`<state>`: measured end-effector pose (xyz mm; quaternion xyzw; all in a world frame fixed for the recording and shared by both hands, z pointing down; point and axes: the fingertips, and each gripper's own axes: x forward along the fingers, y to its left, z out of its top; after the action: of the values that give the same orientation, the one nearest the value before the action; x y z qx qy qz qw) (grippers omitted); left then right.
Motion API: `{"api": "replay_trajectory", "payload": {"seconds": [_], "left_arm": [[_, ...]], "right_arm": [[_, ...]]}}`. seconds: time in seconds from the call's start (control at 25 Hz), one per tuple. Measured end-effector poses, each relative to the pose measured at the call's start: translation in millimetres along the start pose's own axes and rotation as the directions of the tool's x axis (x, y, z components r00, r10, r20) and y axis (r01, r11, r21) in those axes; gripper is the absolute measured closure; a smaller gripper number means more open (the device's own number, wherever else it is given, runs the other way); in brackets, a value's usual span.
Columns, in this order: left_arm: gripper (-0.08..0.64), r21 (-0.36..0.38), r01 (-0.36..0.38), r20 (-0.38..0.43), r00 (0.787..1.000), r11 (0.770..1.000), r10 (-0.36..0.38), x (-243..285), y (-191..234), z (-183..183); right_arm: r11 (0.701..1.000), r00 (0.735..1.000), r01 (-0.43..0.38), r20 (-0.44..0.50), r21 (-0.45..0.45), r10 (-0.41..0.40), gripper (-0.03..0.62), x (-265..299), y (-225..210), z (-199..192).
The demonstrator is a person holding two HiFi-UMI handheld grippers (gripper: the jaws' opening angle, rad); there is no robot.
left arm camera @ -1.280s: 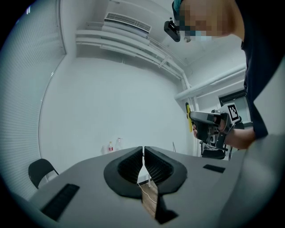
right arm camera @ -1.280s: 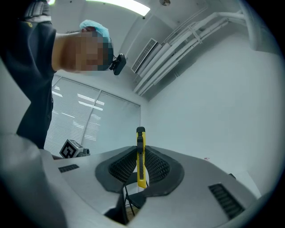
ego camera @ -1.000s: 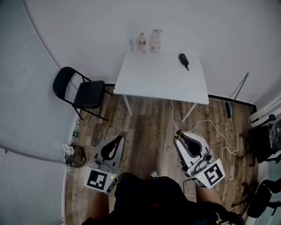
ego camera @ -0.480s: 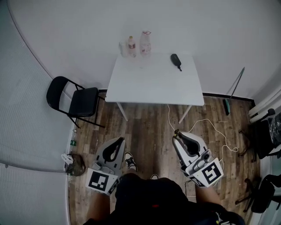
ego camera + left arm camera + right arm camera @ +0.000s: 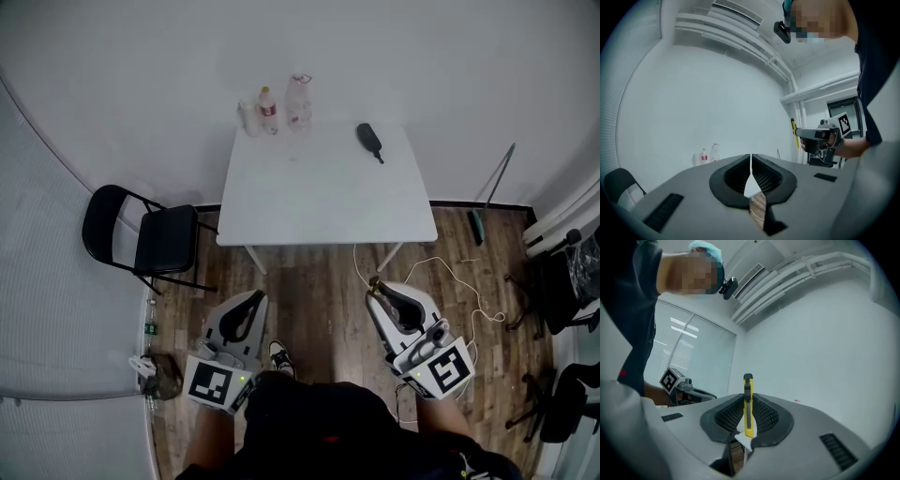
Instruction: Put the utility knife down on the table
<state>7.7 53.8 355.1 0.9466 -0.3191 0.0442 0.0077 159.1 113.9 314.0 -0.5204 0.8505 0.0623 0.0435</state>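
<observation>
A yellow utility knife stands upright between the jaws of my right gripper, which is shut on it; its tip pokes out of the right gripper in the head view. My left gripper is shut with nothing in it, its jaws meeting in the left gripper view. Both grippers hang low over the wooden floor, well short of the white table. From the left gripper view the right gripper and the knife show at the right.
Two bottles and a cup stand at the table's far left edge, a black object lies at its far right. A black folding chair stands left of the table. A white cable lies on the floor, office chairs at the right.
The table and chair have slid down and left in the head view as the view shifted toward them. Both grippers keep their places and grips.
</observation>
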Motion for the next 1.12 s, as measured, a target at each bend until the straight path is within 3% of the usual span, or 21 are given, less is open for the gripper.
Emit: {"api": "replay_trajectory", "payload": {"seconds": [0.68,1.12], "left_arm": [[0.529,-0.058,0.051,-0.036,0.998,0.997,-0.053,26.9,192.5,-12.4],[0.529,-0.071,0.011,-0.025,1.0,0.997,-0.012,59.1,244.9,-18.1]], "right_arm": [[0.998,0.998,0.043,-0.052,0.043,-0.041,0.526,187.5,3.7,-26.9],[0.998,0.995,-0.004,-0.096,0.064,0.01,0.526,251.4,-24.3,-57.1]]}}
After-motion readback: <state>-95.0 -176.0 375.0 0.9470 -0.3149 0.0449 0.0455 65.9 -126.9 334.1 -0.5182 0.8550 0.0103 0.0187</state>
